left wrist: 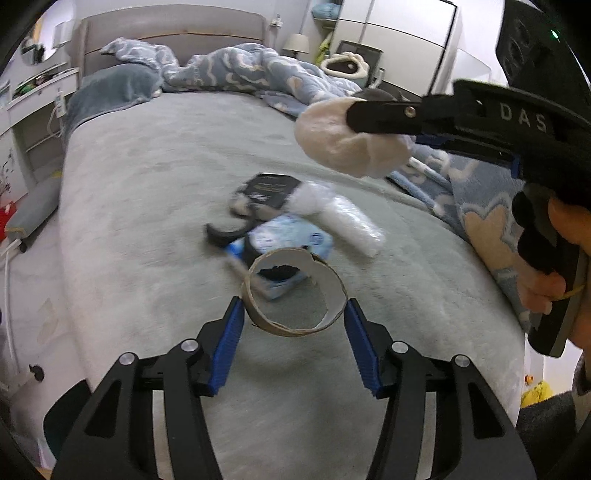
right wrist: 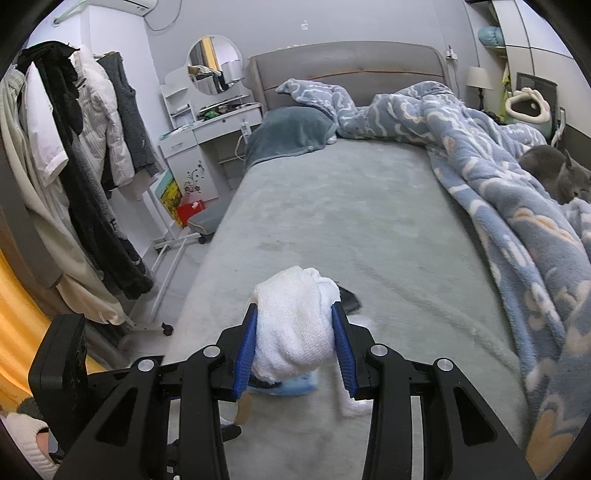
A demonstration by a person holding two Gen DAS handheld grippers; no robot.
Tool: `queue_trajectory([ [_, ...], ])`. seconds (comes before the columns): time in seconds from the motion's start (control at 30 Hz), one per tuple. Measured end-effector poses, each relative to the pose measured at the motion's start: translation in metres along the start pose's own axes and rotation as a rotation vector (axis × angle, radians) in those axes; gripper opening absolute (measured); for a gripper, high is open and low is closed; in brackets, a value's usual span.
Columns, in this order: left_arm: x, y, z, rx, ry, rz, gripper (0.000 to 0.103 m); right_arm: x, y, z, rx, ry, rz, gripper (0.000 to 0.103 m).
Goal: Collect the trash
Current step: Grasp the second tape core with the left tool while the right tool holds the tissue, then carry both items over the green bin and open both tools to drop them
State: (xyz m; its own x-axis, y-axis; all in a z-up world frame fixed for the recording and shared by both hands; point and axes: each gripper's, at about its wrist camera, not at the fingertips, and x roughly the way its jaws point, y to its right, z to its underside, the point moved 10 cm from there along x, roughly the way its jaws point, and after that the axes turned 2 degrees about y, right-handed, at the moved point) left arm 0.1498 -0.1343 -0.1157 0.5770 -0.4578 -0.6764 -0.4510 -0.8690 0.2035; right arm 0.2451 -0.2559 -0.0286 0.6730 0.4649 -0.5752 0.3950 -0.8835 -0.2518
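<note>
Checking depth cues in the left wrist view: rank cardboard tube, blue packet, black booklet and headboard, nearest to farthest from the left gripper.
From the left gripper:
1. cardboard tube, between its fingers.
2. blue packet, just behind the tube on the bed.
3. black booklet, further up the pile, slightly left.
4. headboard, far end of the bed.

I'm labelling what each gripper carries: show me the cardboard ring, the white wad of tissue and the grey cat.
cardboard ring (left wrist: 295,291), left wrist view, on its inner wall.
white wad of tissue (right wrist: 291,325), right wrist view, on its front face.
grey cat (right wrist: 554,173), right wrist view, on its back.
</note>
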Motion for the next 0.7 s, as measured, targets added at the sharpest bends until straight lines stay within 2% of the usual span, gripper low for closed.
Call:
queue_trajectory([
  [0.37,-0.037,-0.058,0.018,-0.087,-0.01,-0.082,0.059,0.016,-0.061,0.004,-0.03,-0.017,-0.061,0.04],
  [0.7,-0.065,-0.12,0.057,-0.161,-0.075,-0.193,0.059,0.031,-0.118,0.015,-0.072,-0.044,-0.111,0.04],
])
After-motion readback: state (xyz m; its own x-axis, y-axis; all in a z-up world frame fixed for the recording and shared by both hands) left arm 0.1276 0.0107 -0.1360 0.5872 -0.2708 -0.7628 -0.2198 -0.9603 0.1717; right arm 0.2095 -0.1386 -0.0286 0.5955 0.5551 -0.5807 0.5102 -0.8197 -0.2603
